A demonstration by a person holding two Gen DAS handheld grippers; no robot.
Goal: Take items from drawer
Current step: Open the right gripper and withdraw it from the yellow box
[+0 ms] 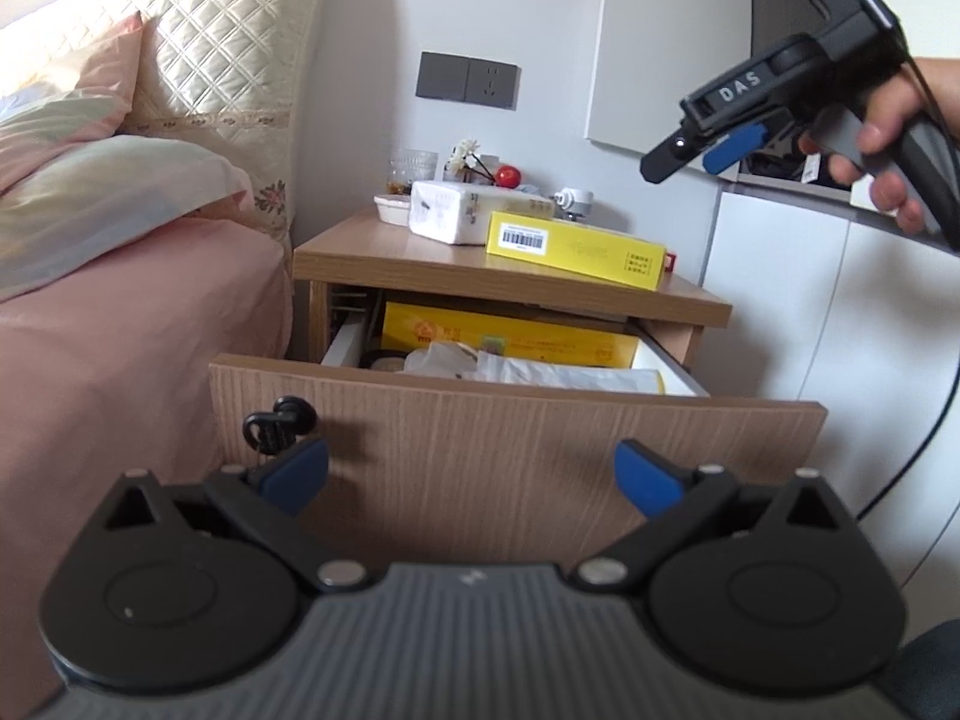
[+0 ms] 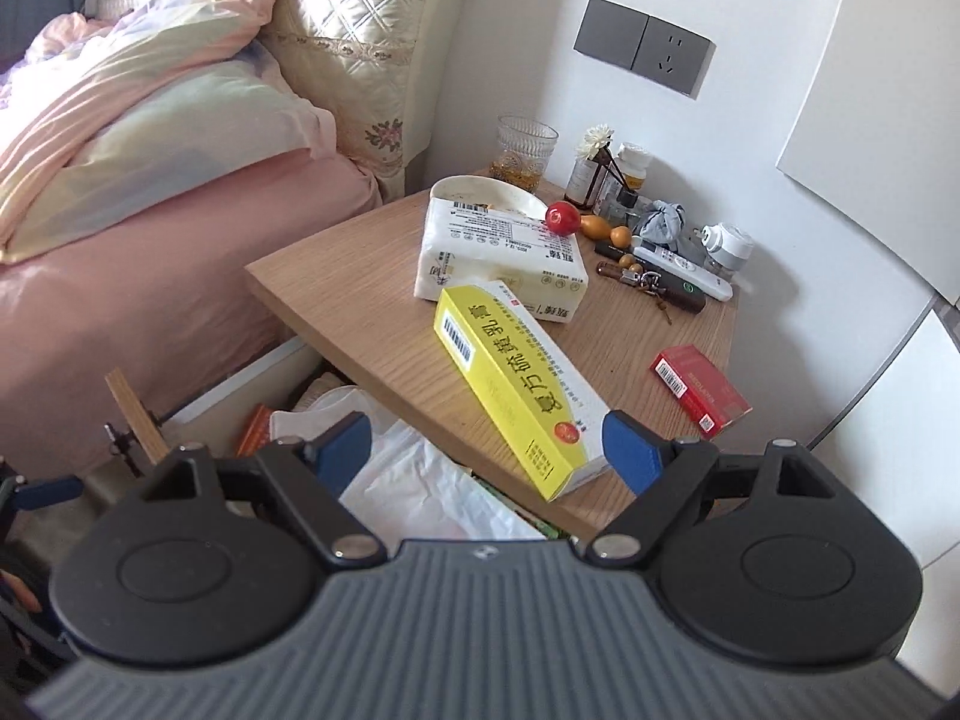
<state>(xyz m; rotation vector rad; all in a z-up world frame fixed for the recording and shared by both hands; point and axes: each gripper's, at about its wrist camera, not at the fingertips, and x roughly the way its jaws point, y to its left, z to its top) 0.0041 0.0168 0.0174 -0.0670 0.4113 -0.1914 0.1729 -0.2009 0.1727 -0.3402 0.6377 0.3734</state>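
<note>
Far left: bed (image 1: pixel 120 312) with pink sheet and pillows, quilted headboard (image 1: pixel 240 48) behind it, tight against the nightstand (image 1: pixel 420 258).

Drawer (image 1: pixel 516 438) is pulled out, wood front facing the left wrist camera, black hook-shaped pull (image 1: pixel 277 420) at its upper left. Inside the drawer: large yellow box (image 1: pixel 510 336) at the back, white plastic bag (image 1: pixel 540 369) crumpled in front of it, other contents too cluttered to name.

Left gripper (image 1: pixel 474 474) is level with the drawer front, jaws spread wide, nothing between the blue pads (image 1: pixel 297 471). Not touching the drawer as far as I can tell.

On the nightstand top, left to right: white tissue pack (image 2: pixel 498 252) with a bowl (image 2: pixel 486 192) behind it, glass tumbler (image 2: pixel 525 150) near the wall, red apple-like ball (image 2: pixel 563 218), yellow carton (image 2: pixel 516 384) lying flat with one end overhanging the front edge, small bottles and a remote (image 2: pixel 684 273) at the back, red packet (image 2: pixel 699 390) near the right edge. Grey wall socket (image 2: pixel 645 45) above.

Right gripper (image 2: pixel 483 453) is up above the nightstand's front edge and the open drawer, jaws wide, holding nothing. Yellow carton's near end sits between the pads in view; contact can't be confirmed. In the left wrist view the right gripper (image 1: pixel 696 150) is at upper right, well above the nightstand, held by the right hand (image 1: pixel 882 150).
</note>
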